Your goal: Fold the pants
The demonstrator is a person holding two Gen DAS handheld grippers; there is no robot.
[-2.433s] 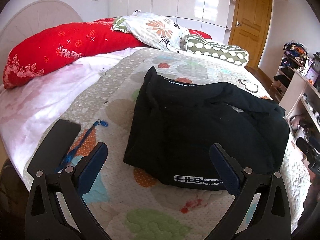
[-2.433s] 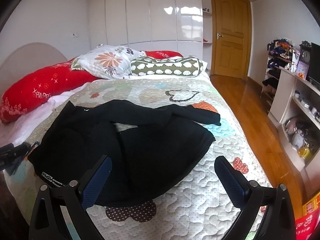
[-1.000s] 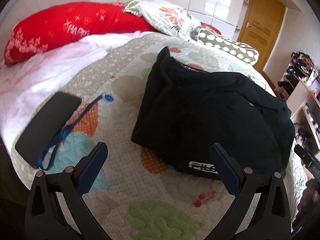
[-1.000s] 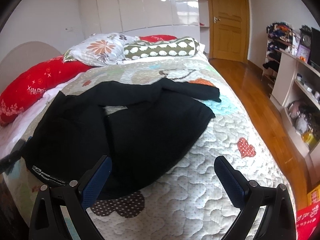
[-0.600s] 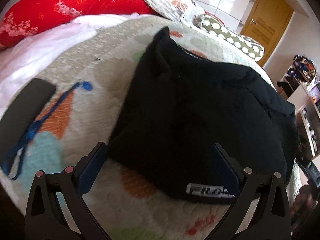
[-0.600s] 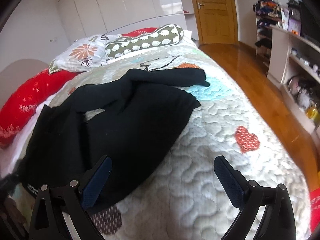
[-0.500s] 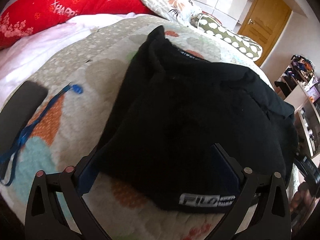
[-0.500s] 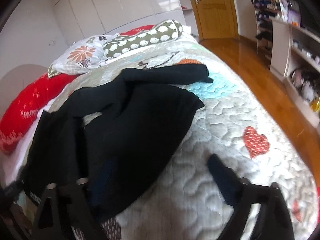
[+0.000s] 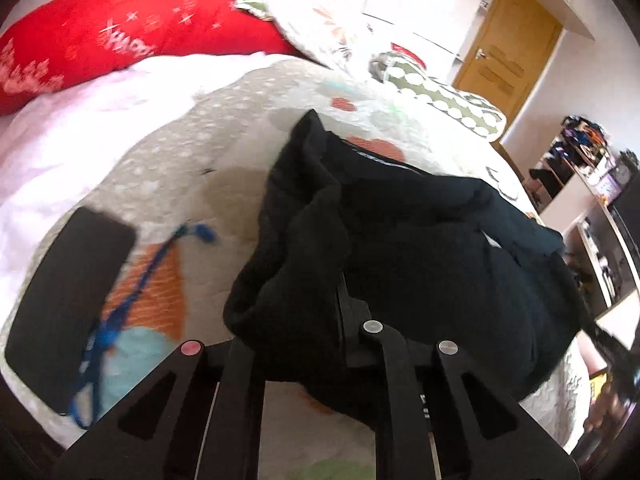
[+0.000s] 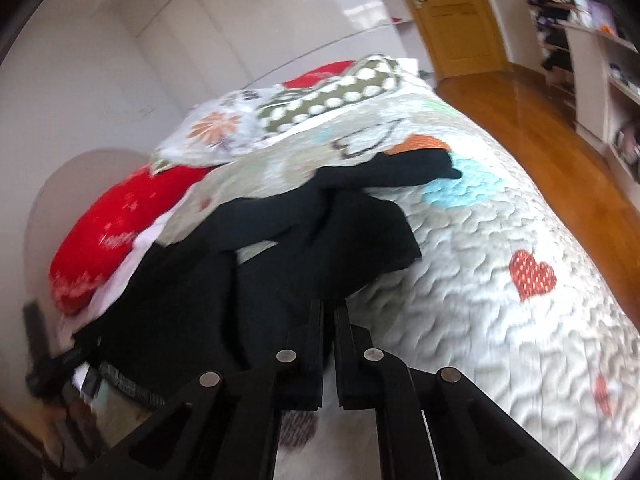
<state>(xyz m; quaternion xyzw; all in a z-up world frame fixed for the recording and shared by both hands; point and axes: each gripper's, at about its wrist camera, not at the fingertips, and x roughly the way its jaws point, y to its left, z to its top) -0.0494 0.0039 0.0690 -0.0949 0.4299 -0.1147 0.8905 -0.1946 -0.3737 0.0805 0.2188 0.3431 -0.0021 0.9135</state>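
Between both claws' closed jaws: black pants (image 9: 420, 248).

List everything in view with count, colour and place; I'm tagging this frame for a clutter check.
pants: one, black, crumpled on the quilt, pinched at the near edge
quilt: one, pale with coloured patches, over the bed
red pillow: one, red, far left
floral pillow: one, white, head of bed
spotted bolster: one, green and white, beside the floral pillow
phone: one, black, left on the quilt
lanyard: one, blue, beside the phone
door: one, wooden, far right
left hand-held gripper: black, shut on pants
right hand-held gripper: black, shut on pants
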